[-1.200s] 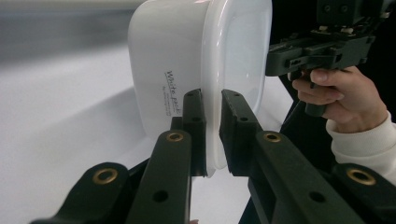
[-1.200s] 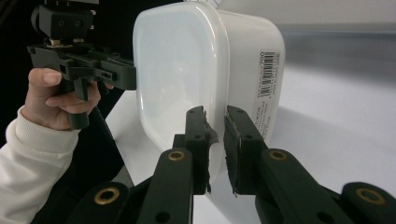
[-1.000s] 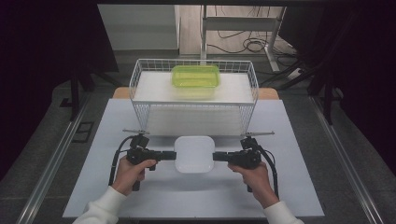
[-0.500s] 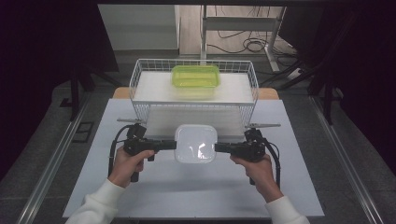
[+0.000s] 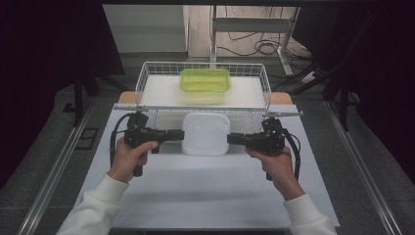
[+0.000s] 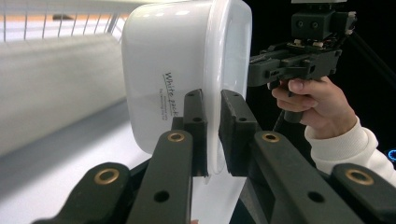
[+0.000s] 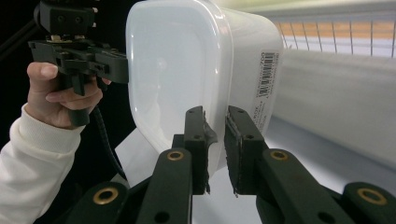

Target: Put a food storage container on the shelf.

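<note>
Held thing: a white tub, carried level between both claws, clear of the desk.
Left claw: clamped on the tub's left rim.
Right claw: clamped on the right rim.
Change: the tub has moved from mid-desk toward the far edge, now just before the wire basket.
Basket contents: a green tub near its far side.
Likely meaning: the white tub is probably headed into the basket.
</note>
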{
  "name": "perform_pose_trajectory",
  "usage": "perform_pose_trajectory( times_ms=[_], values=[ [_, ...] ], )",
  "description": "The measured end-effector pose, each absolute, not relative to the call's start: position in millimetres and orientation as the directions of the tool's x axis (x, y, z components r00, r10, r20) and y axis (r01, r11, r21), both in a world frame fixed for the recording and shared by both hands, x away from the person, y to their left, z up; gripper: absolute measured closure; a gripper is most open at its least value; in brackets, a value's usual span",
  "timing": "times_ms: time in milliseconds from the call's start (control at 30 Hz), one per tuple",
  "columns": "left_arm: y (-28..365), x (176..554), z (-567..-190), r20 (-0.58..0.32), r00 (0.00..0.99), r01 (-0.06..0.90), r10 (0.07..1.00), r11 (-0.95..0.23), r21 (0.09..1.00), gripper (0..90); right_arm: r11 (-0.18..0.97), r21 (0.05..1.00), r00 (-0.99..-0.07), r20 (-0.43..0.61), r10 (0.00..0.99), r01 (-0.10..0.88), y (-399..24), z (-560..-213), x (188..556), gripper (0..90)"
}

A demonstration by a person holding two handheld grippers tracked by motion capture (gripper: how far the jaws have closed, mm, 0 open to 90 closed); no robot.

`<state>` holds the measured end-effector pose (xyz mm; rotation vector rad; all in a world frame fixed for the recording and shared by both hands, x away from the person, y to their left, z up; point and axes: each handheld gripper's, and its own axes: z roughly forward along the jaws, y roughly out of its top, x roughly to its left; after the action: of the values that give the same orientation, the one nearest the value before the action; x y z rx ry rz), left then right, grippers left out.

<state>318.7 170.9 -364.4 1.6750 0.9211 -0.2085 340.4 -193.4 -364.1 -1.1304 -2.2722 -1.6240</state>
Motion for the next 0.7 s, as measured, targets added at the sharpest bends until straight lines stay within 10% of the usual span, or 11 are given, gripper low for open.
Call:
perform_pose_trajectory(
  times_ms=[700],
  values=[
    [181, 364, -301, -0.518, 0.726, 0.585, 0.452, -0.008, 0.811, 81.5, 0.150, 0.825, -0.758, 0.409, 0.508, 0.545, -183, -284, 381, 79.3]
  ],
)
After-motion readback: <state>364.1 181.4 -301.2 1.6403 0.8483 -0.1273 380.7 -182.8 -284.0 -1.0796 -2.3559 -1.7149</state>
